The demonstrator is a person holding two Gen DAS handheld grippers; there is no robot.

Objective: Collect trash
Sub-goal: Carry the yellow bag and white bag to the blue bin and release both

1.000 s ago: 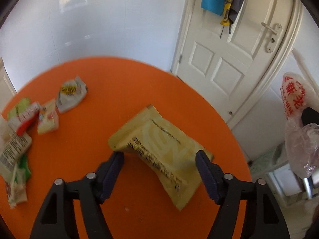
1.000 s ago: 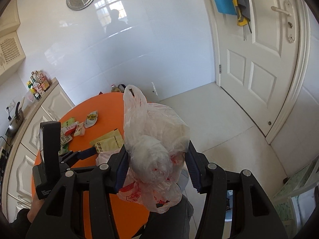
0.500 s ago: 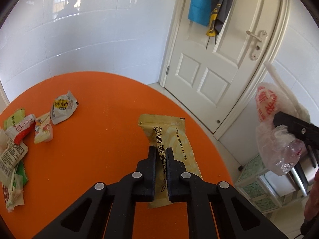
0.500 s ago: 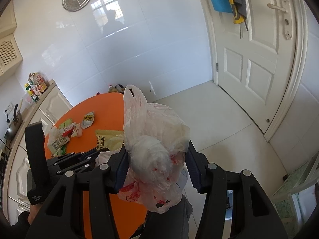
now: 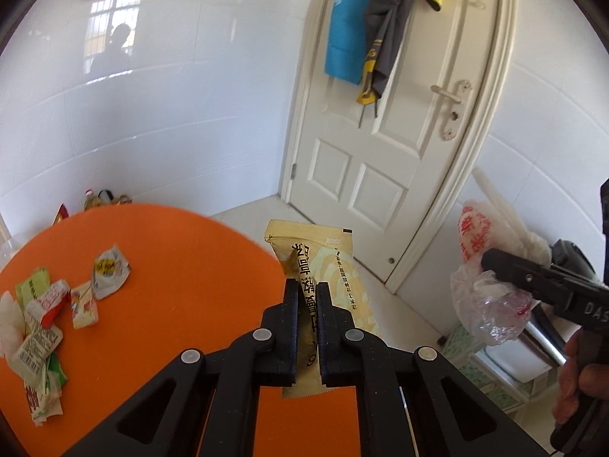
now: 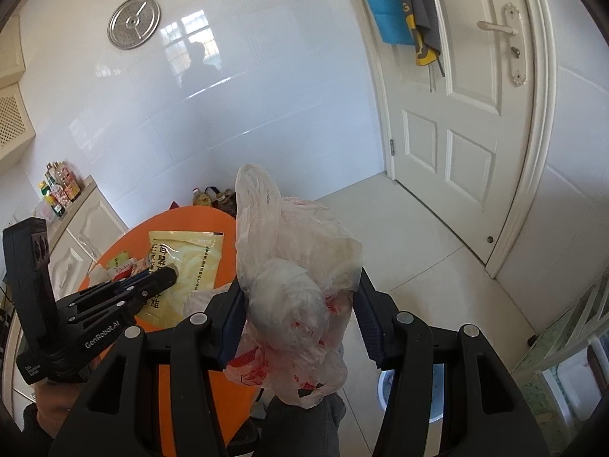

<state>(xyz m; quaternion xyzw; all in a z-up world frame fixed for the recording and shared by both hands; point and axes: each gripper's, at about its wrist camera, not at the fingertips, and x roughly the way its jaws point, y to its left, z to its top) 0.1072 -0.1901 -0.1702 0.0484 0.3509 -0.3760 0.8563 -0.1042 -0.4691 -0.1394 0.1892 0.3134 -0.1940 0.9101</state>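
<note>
From the left wrist view, the left gripper (image 5: pixel 307 289) has its 2 jaws clamped tight on a yellow snack packet (image 5: pixel 325 266), which stands up between them with its printed side showing. The packet is lifted clear of the round orange table (image 5: pixel 182 266) and hangs above the table's right edge, its top end over the white floor. Further left on the table lies a loose scatter of small wrappers (image 5: pixel 49 312), among them a crumpled white and yellow one (image 5: pixel 108 268) a little apart from the rest. At the right edge of this view the right gripper (image 5: pixel 514 270) comes in from the side, held by a hand (image 5: pixel 578 384), with a bunched plastic bag (image 5: pixel 487 285) printed in red gathered in it. A white panelled door (image 5: pixel 399 144) stands behind, with blue, grey and yellow cloths (image 5: pixel 377 23) hung on it.

From the right wrist view, the right gripper (image 6: pixel 300 304) has its jaws set partly apart and closed on the plastic bag (image 6: pixel 297 274), whose crumpled bulk fills the gap between the 2 blue pads (image 6: pixel 233 320) and rises above them. To the left, the left gripper (image 6: pixel 169 272) reaches in and holds the yellow snack packet (image 6: pixel 190 262) above the orange table (image 6: pixel 213 221), just beside the bag. A few wrappers (image 6: pixel 120 264) show beyond it. A cream cabinet (image 6: pixel 82 236) with bottles (image 6: pixel 57 190) on top stands at the far left, and a round metal disc (image 6: pixel 134 23) hangs on the tiled wall.
</note>
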